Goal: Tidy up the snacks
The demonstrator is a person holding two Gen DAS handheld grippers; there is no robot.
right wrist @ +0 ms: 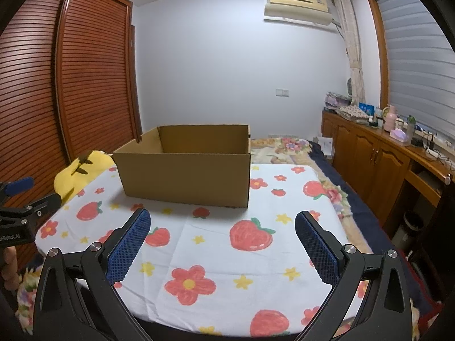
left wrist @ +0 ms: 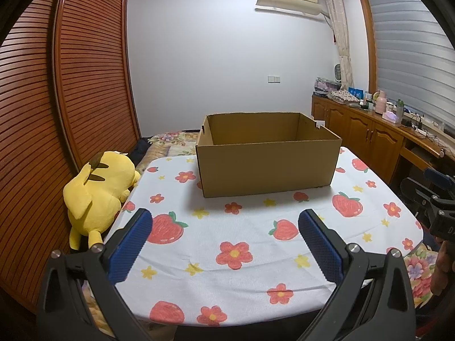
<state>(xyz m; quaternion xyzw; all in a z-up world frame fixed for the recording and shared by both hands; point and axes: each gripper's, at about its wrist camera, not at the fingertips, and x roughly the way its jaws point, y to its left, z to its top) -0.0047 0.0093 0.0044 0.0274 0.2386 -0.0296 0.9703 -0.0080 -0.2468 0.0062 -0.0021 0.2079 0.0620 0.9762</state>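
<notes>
**Open box set centrally, no snacks in sight**

The cardboard box (left wrist: 268, 156) is stood open-topped mid-counter (left wrist: 241, 284), within reach of both sides. The left hand-held gripper (left wrist: 224, 241) and right hand-held gripper (right wrist: 223, 244) are held spread and empty. Box contents cannot be judged.

The left hand-held gripper (left wrist: 224, 218) is hovering level with its blue-padded fingers (left wrist: 133, 241) spread wide and nothing between them. The right hand-held gripper (right wrist: 222, 217) is hovering at its three o'clock, spread just as wide, likewise gripping nothing.
</notes>
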